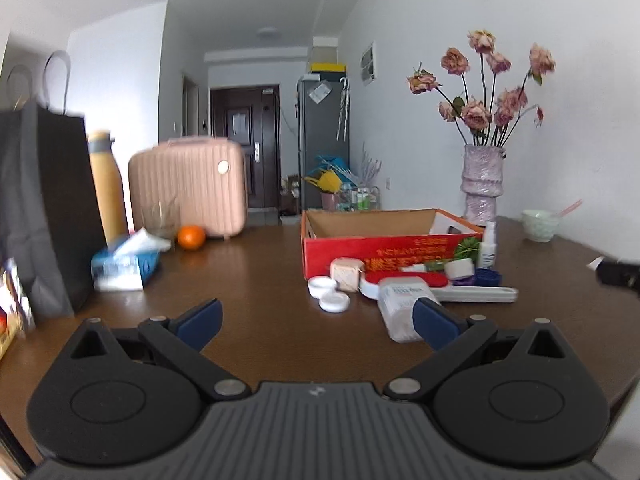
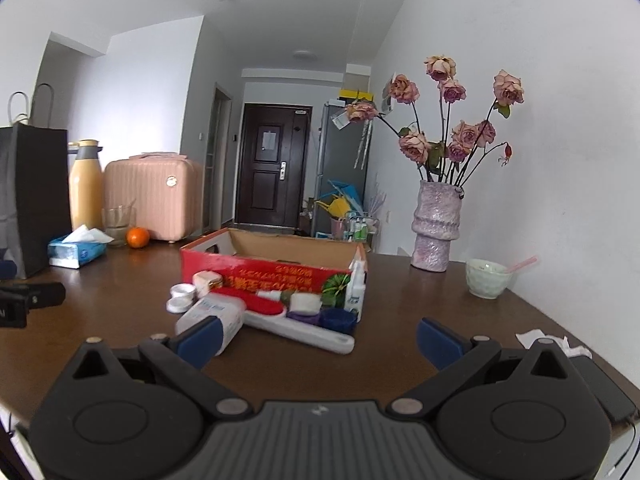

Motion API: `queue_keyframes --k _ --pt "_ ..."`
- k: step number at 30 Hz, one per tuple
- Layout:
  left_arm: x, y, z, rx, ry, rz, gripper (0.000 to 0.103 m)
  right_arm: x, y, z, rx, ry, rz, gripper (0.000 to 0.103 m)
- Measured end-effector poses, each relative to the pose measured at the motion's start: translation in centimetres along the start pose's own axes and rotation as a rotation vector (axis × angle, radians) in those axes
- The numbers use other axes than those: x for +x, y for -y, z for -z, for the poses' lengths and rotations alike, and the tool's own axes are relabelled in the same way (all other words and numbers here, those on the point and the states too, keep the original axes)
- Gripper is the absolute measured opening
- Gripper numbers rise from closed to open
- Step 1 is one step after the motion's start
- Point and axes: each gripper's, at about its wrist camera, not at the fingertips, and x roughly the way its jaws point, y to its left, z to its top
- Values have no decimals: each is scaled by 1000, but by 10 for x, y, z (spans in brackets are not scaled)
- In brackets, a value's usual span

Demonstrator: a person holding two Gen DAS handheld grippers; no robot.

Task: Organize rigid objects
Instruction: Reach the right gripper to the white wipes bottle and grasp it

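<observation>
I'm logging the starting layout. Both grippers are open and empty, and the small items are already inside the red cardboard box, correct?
Not quite. The small items, such as the clear plastic container and the white lid, lie on the table in front of the red cardboard box, not inside it; the right wrist view shows this. Both grippers are open and empty.

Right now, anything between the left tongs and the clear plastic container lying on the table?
Nothing visible. The left tongs are open over bare table, and the clear plastic container lies just beyond the right pad, partly hidden by it.
</observation>
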Motion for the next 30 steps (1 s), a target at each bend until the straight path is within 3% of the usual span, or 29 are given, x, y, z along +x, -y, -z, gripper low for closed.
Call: queue_keyframes --k 2,6,10,14,17,21,23,25,28,29,30 --pt "19 4 -2 26 -1 -9 103 16 5 -2 13 -5 4 103" --pt "56 -3 -5 -56 -24 70 103 53 15 1 58 -9 -36 103" --pt "97 2 -12 -46 -128 146 103 92 17 -1 90 -139 -164 103" --pt "134 8 -19 -28 -163 148 103 128 3 -9 95 -168 -147 103" --pt "157 2 -21 -26 -190 137 103 152 -15 -17 91 -184 -218 103" --pt "180 -15 -14 -120 -338 160 103 182 -37 -24 73 -191 -278 103" --pt "180 -18 -8 -163 -369 198 102 200 -42 -28 72 -217 -292 101" --pt "169 -11 -3 -147 -326 245 102 220 -43 -32 114 -258 -353 75" --pt "158 9 3 -72 -248 312 94 250 -48 -36 156 -331 -485 60" --pt "159 16 4 -62 -251 310 80 257 -52 -36 151 -352 -516 56" --pt "163 20 5 -60 -272 309 64 264 -56 -35 145 -372 -539 45"
